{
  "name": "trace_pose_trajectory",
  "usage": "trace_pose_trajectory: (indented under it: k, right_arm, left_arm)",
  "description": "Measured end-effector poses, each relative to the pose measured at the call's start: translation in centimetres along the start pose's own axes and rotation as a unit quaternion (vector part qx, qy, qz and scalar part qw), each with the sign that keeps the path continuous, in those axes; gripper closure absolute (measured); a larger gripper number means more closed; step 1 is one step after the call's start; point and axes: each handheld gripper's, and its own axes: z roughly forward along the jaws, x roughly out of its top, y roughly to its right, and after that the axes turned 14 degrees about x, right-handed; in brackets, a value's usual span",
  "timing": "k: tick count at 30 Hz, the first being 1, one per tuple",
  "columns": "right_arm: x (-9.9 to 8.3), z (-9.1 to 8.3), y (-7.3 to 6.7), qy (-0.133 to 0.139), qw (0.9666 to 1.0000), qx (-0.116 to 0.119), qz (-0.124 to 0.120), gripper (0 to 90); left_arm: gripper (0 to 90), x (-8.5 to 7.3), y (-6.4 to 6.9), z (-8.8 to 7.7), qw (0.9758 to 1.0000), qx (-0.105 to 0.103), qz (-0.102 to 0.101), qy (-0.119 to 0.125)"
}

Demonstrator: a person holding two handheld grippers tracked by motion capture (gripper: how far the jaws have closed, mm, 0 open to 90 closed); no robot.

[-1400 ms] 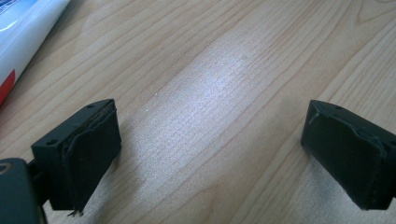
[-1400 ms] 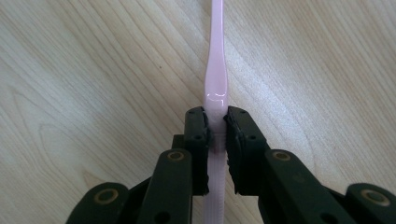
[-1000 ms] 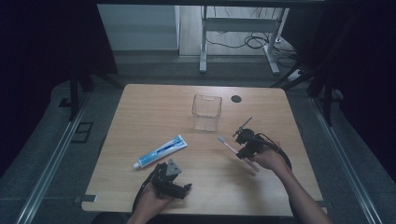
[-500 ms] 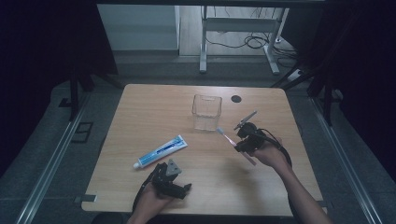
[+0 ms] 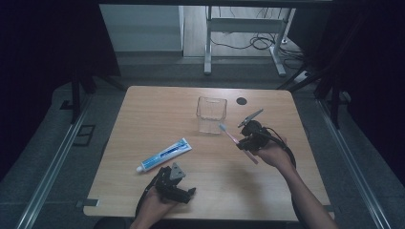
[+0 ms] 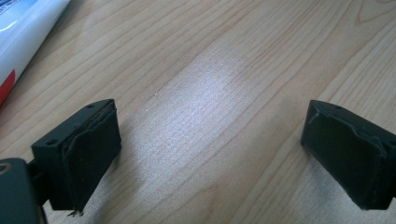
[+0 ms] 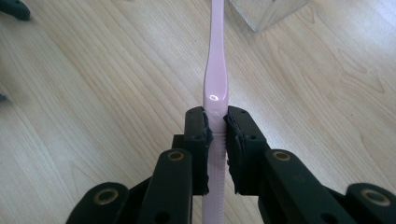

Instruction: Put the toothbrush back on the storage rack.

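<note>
A pink toothbrush [image 5: 232, 137] [image 7: 216, 70] hangs above the wooden table [image 5: 143, 109], clamped by its handle in my right gripper [image 5: 245, 143] [image 7: 217, 128], which is shut on it. Its bristle end points toward a clear plastic cup [image 5: 210, 114] [image 7: 266, 11] standing upright near the table's middle back. A blue-and-white toothpaste tube [image 5: 165, 154] [image 6: 21, 32] lies left of centre. My left gripper [image 5: 184, 195] [image 6: 210, 154] rests low over bare wood near the front edge, just below the tube, with its jaws wide open and nothing between them.
A small dark round spot [image 5: 241, 101] sits on the tabletop behind the cup. Beyond the table stand metal table legs [image 5: 208, 47] and cables on the floor. Dark curtains flank both sides.
My right gripper has lifted the toothbrush and carried it toward the cup, so the brush head now sits beside the cup's near right corner. The left gripper has stayed put.
</note>
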Motion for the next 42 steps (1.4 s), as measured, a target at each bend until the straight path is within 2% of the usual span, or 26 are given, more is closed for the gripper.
trace_pose_trajectory:
  k: [23,32,42]
  right_arm:
    - [2.3,-1.3,-0.5,0.063,0.9979,-0.004,-0.013,78.3]
    - [3.0,-1.4,-0.2,0.088,0.9961,-0.003,-0.008,78.3]
    - [3.8,-1.6,-0.2,0.100,0.9949,-0.006,-0.011,78.2]
  left_arm:
    - [4.7,0.0,0.0,0.0,1.0000,0.001,0.001,0.001]
    - [4.7,0.0,0.0,0.0,1.0000,0.001,0.000,0.002]
    - [4.7,0.0,0.0,0.0,1.0000,0.001,0.001,0.001]
